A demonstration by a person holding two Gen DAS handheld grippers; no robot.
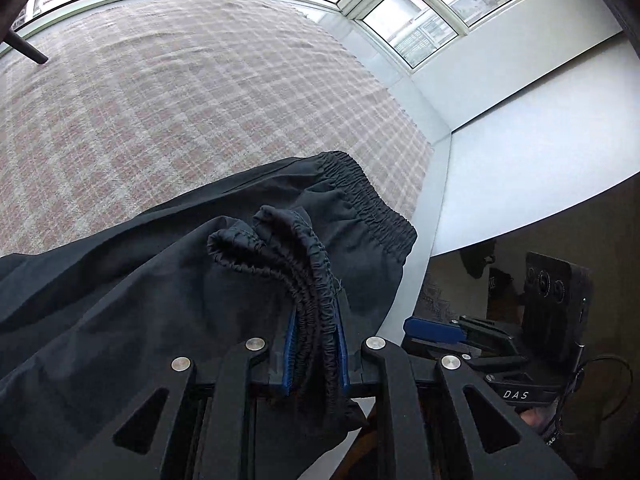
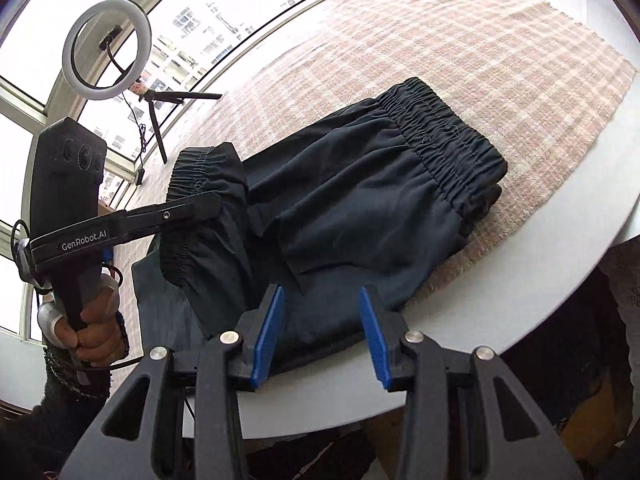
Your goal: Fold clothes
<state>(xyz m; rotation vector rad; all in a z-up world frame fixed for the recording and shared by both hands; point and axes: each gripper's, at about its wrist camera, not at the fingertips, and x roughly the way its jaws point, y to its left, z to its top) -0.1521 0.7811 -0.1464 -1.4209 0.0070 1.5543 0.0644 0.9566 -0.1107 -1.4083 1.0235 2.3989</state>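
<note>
Trousers, dark, half folded on checked mat over white worktop, waistband far right. Cuffs pinched in left gripper, near left. Right gripper fingers spread, empty, just above near fabric edge, closer to fold.

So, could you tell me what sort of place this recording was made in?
Probably a glazed balcony or sunroom in a flat: wraparound windows facing apartment blocks, a checked cloth on a white table, and a ring light.
</note>
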